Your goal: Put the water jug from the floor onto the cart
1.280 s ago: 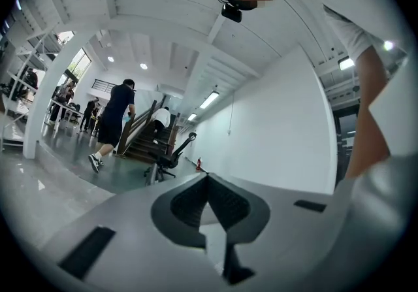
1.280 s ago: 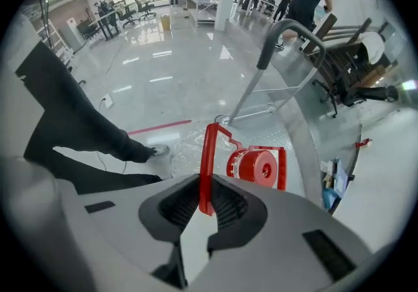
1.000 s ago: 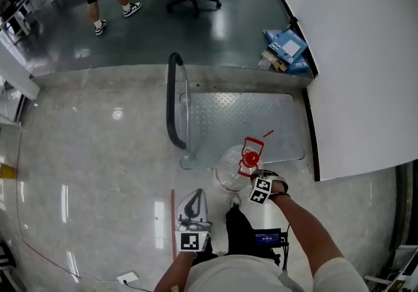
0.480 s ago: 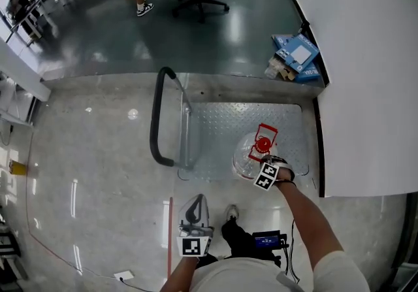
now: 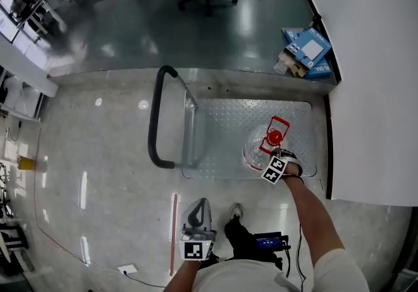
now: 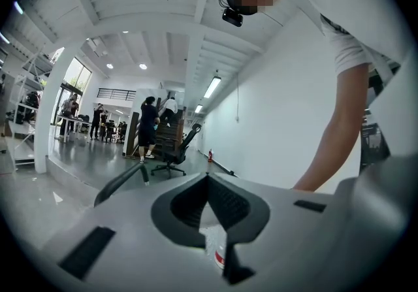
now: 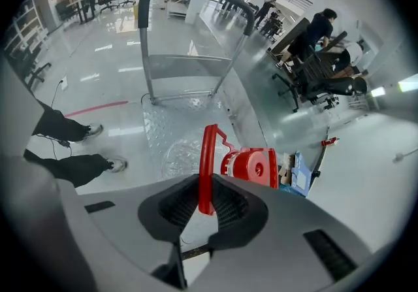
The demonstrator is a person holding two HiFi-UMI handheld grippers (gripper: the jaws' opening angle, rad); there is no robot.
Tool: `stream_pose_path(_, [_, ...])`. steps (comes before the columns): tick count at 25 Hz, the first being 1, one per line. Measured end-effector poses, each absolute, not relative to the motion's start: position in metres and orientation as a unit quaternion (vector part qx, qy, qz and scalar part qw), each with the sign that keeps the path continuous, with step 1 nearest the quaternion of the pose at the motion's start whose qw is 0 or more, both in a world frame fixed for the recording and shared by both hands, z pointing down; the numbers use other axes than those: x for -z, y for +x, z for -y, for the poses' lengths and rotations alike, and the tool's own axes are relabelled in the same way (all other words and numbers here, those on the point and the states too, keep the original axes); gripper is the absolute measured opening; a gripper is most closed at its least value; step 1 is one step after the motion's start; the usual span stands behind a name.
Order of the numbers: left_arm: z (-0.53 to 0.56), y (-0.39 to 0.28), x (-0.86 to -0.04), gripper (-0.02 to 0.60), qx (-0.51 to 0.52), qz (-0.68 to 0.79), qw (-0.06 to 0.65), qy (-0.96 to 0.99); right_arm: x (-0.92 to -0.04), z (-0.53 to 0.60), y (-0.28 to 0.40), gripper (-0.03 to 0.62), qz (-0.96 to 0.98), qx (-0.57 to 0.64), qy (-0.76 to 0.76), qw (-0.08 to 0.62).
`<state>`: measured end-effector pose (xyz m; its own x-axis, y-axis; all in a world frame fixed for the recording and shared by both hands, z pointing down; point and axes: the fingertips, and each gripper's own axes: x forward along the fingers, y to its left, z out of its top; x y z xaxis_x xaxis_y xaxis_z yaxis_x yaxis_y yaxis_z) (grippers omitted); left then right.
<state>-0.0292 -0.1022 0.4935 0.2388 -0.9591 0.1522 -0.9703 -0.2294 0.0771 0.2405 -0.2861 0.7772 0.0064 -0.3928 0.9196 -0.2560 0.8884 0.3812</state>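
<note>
Water jug (image 5: 256, 151) now sits farther onto the cart (image 5: 222, 126); right gripper (image 5: 278, 155) holds its red handle (image 7: 204, 166) (jaws opening), left gripper (image 5: 201, 206) is closed on nothing.

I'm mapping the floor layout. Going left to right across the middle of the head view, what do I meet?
Black cart handle → metal cart deck → water jug → white wall

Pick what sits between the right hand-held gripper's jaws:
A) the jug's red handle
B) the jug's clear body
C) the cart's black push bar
A: the jaws of the right hand-held gripper clamp the red handle of the water jug.
</note>
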Motion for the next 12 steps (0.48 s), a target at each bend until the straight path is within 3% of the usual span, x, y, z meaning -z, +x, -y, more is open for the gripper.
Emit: stream_pose_path(12, [0.109, -0.029, -0.506, 0.003, -0.056, 0.612, 0.076, 0.785, -0.8, 0.258, 0.232, 0.054, 0.706, 0.056, 0.229, 0.668])
